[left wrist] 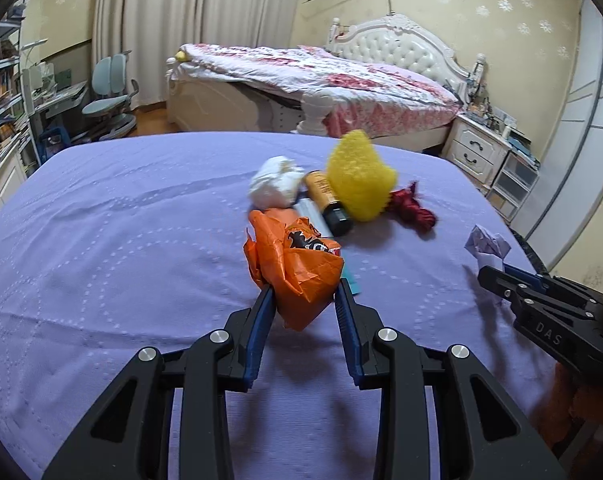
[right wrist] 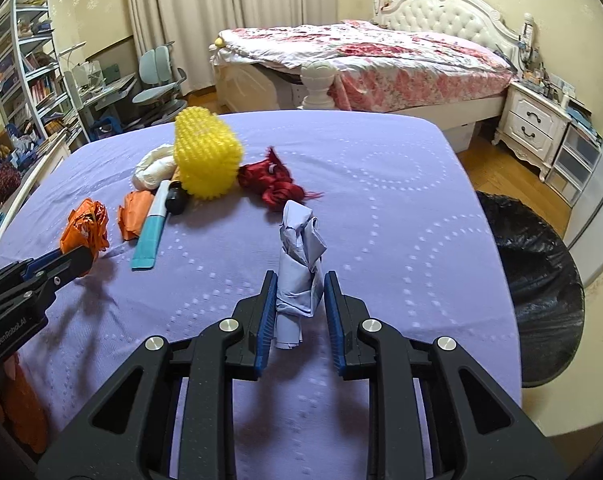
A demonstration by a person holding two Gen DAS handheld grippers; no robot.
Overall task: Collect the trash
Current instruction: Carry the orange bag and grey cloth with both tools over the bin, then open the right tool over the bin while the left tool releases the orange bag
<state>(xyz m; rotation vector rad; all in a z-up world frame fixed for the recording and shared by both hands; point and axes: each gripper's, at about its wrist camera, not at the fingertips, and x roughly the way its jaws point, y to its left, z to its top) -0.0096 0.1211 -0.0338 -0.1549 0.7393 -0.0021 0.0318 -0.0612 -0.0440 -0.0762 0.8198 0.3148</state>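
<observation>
My left gripper (left wrist: 303, 292) is shut on a crumpled orange wrapper (left wrist: 297, 268), held just above the purple tablecloth (left wrist: 121, 240); it also shows in the right wrist view (right wrist: 86, 226). My right gripper (right wrist: 299, 280) is shut on a crumpled pale lilac paper (right wrist: 299, 256), also seen in the left wrist view (left wrist: 487, 242). Further back lie a white wad (right wrist: 155, 170), a yellow spiky foam net (right wrist: 207, 156), a dark-capped orange bottle (left wrist: 327, 200), a white and teal tube (right wrist: 151, 236), another orange scrap (right wrist: 133, 214) and a red ribbon bundle (right wrist: 275, 182).
A black-lined trash bin (right wrist: 537, 292) stands off the table's right edge. Beyond the table are a bed (right wrist: 381, 60), a white nightstand (right wrist: 535, 124), a desk chair (right wrist: 159, 80) and bookshelves (right wrist: 25, 68) at left.
</observation>
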